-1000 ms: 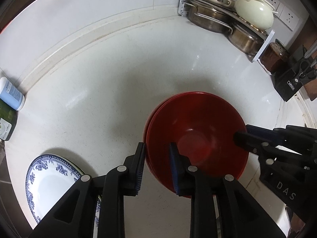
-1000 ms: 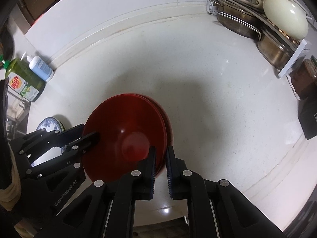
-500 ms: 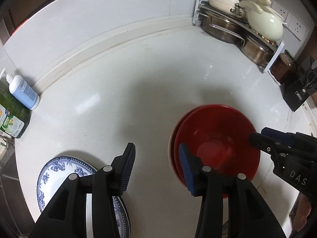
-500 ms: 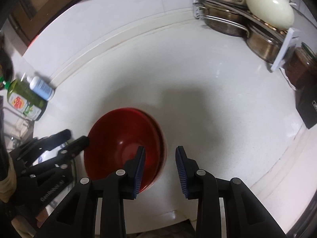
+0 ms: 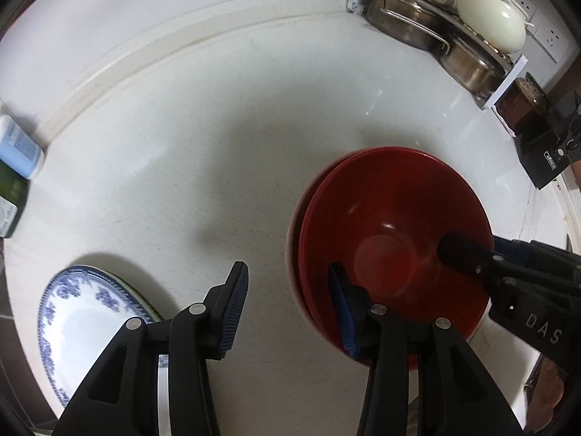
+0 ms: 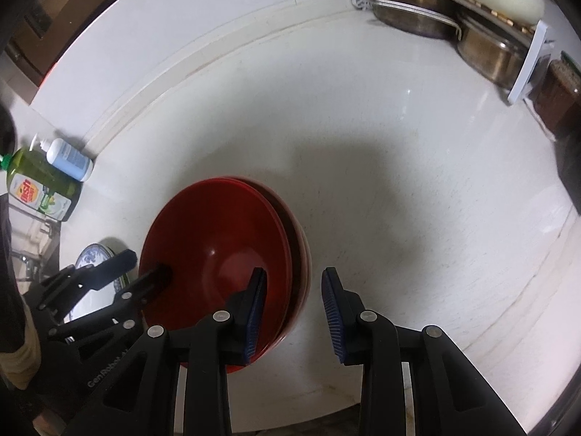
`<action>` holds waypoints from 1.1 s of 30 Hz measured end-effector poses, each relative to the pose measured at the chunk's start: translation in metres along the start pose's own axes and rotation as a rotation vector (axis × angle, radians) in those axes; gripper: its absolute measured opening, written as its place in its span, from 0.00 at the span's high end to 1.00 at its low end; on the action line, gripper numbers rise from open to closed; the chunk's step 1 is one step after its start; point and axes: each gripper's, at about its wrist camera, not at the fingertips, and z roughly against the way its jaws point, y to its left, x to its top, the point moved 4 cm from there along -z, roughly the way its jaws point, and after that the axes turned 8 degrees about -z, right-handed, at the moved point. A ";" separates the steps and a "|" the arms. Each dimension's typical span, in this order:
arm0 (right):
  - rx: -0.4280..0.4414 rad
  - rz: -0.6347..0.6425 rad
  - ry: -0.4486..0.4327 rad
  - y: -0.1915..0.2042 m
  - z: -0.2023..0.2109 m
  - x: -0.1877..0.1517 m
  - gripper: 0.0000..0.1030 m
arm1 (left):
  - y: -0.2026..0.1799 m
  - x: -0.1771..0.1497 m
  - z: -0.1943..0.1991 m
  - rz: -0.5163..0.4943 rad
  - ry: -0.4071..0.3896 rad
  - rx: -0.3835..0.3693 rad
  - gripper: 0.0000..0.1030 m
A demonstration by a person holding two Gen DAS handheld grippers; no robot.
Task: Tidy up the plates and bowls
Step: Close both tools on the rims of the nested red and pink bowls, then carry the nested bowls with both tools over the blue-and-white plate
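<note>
A stack of red bowls [image 5: 392, 225] sits on the white counter; it also shows in the right wrist view [image 6: 221, 232]. My left gripper [image 5: 288, 307] is open and empty, straddling the stack's left rim from above. My right gripper [image 6: 294, 309] is open and empty, straddling the stack's right rim; it appears in the left wrist view [image 5: 468, 254] at the right. A blue-and-white plate [image 5: 90, 319] on top of other plates lies at lower left, and shows small in the right wrist view [image 6: 94, 254].
A white rack with steel pots and a cream lidded pot [image 5: 486, 25] stands in the far right corner. A dark jar [image 5: 523, 109] and black knife block [image 5: 552, 152] sit beside it. Soap bottles [image 6: 51, 178] stand by the wall at left.
Both grippers have let go of the red bowl's rim and opened wide. The bowl now rests in the stack on the counter. Both grippers have risen slightly.
</note>
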 end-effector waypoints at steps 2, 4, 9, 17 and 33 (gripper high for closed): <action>0.000 -0.003 0.011 0.000 -0.004 -0.002 0.69 | -0.001 -0.001 -0.003 0.008 0.013 -0.017 0.57; 0.000 -0.001 0.019 -0.001 -0.008 -0.003 0.70 | -0.003 0.000 -0.007 0.017 0.022 -0.036 0.57; 0.013 0.002 0.040 0.002 -0.014 -0.007 0.75 | -0.002 0.000 -0.013 0.048 0.043 -0.072 0.62; 0.020 -0.023 0.070 0.005 -0.023 -0.007 0.77 | -0.003 0.001 -0.011 0.059 0.037 -0.105 0.72; 0.026 -0.031 0.061 0.014 -0.008 -0.005 0.80 | 0.018 -0.004 0.015 0.112 -0.018 -0.078 0.72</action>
